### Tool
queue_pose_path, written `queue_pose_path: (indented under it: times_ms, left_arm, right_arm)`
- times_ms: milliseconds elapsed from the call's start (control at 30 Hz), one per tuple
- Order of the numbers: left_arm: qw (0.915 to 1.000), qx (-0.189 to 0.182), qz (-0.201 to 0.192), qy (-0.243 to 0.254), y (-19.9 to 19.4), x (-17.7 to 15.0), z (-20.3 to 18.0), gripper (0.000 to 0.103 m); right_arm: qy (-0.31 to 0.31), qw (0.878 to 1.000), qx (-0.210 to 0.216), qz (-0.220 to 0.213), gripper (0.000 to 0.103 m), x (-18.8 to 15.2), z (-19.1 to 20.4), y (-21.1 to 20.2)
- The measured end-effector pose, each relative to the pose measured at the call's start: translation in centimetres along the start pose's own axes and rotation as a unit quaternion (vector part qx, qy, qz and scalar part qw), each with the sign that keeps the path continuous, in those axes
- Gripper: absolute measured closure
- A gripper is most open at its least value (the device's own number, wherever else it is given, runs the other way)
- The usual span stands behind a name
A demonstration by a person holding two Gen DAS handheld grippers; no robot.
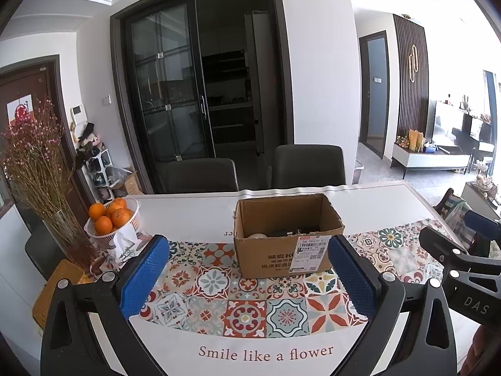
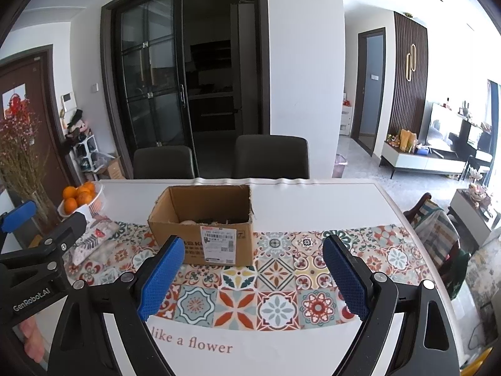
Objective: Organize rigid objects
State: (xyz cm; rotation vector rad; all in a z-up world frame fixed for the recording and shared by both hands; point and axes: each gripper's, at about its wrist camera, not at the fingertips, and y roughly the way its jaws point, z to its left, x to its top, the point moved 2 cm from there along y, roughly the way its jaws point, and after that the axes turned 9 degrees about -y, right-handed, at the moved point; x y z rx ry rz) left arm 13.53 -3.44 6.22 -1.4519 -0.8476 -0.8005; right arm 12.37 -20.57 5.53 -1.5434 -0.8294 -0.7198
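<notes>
Landmark: cardboard box [image 1: 283, 235], open top, upright on the patterned tile runner [image 1: 250, 300] in the middle of the surface [image 1: 188, 213].
Box label: white shipping sticker [image 1: 313, 252] on the near face, dark print beside it.
Box contents: a pale round item [image 1: 257, 236] and some dark items [image 1: 291, 232] low inside, against the near wall; mostly hidden by the wall, so what they are is hard to tell.
Left tool [image 1: 247, 279]: blue pads spread wide apart, nothing between them; hangs above the runner on the near side of the box, not touching it.
Right tool [image 2: 253, 274]: blue pads wide apart too, nothing held; near side of the box, shifted to the box's right, apart from it.
Tools to each other: side by side; each wrist view catches the black frame of the other at its edge.
Fruit basket [image 1: 133, 219]: white, holds oranges [image 1: 108, 216], left of the box, well apart.
Vase [image 1: 70, 241]: glass, dried pink flowers, left of the box, past the basket.
Patterned pouch [image 2: 94, 241]: lies on the runner left of the box, between the box and the basket.
Cloth text: "Smile like a flower" [image 1: 266, 353] printed on the near side of the box, below the runner.
Chairs [image 1: 308, 166]: two dark backs behind the box, at the far edge of the surface.
</notes>
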Motion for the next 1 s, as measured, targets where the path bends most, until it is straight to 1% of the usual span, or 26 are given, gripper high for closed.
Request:
queue_pose_path:
  times_ms: [1000]
  left_arm:
    - [1.0000,-0.003,0.006,-0.001,0.10,0.19,0.09,0.000]
  right_arm:
    - [0.002,1.000,0.002,-0.001,0.013,0.06,-0.04,0.15]
